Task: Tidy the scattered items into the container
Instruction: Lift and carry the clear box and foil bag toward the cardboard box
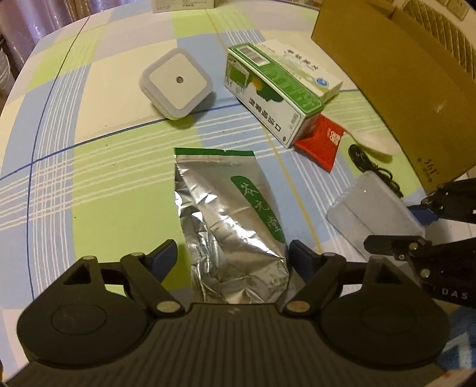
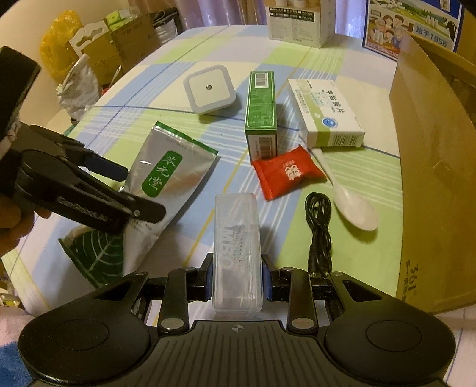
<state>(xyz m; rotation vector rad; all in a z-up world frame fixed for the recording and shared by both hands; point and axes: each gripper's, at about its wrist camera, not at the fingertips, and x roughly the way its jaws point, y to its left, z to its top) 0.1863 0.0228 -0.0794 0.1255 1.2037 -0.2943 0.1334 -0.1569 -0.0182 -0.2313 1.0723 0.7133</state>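
Note:
My left gripper [image 1: 233,256] is open, its fingers either side of the near end of a silver foil pouch [image 1: 229,208] with a green label; it also shows in the right wrist view [image 2: 166,175]. My right gripper [image 2: 236,279] is shut on a clear plastic case [image 2: 238,250], seen at the right of the left wrist view [image 1: 374,214]. The cardboard box container [image 2: 434,178] stands on the right [image 1: 395,83]. Scattered on the table: a white night light [image 2: 209,89], a green carton [image 2: 261,113], a white medicine box [image 2: 327,116], a red packet [image 2: 287,172], a white spoon [image 2: 354,205], a black cable [image 2: 319,229].
The table has a checked cloth [image 2: 166,68]. White boxes [image 2: 300,20] and a blue printed carton [image 2: 413,26] stand at its far edge. Bags and cartons [image 2: 98,50] lie on the floor beyond the left edge.

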